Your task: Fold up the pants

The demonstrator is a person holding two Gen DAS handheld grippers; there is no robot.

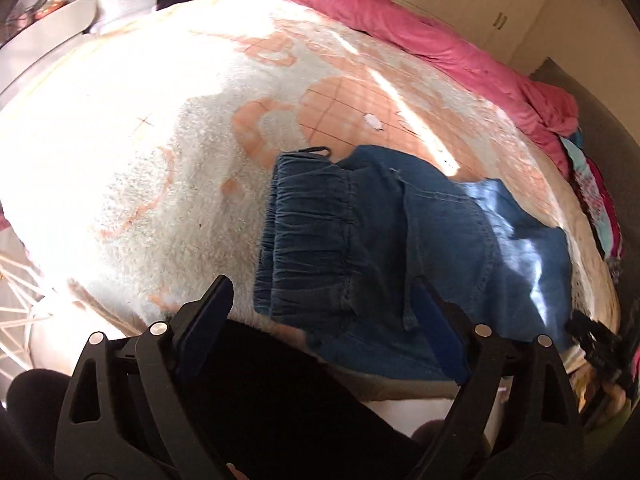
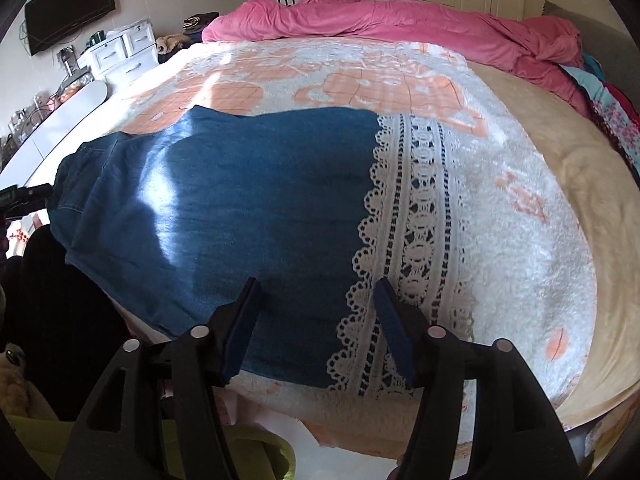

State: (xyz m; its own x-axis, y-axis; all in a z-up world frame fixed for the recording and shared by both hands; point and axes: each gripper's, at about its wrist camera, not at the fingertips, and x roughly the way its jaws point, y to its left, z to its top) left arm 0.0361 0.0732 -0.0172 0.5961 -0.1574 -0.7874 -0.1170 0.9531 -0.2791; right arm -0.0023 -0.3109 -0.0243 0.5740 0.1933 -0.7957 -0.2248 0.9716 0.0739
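Blue denim pants [image 1: 400, 240] lie flat along the near edge of the bed, lengthwise from left to right. Their gathered elastic waistband [image 1: 312, 240] is at the left end. A white lace hem [image 2: 416, 220] finishes the right end of the pants [image 2: 240, 200]. My left gripper [image 1: 322, 284] hangs open just above the waistband, with its pads clear of the cloth on either side. Over the leg beside the lace, my right gripper [image 2: 316, 284] is open too and holds nothing.
A fluffy white and peach blanket [image 2: 520, 220] covers the bed, with a pink duvet [image 2: 400, 20] bunched along the far side. Colourful clothes [image 2: 616, 120] lie at the right edge. White drawers [image 2: 120, 52] and a wall TV [image 2: 68, 8] stand at the left. A person's dark-clothed leg [image 1: 260, 380] is below the left gripper.
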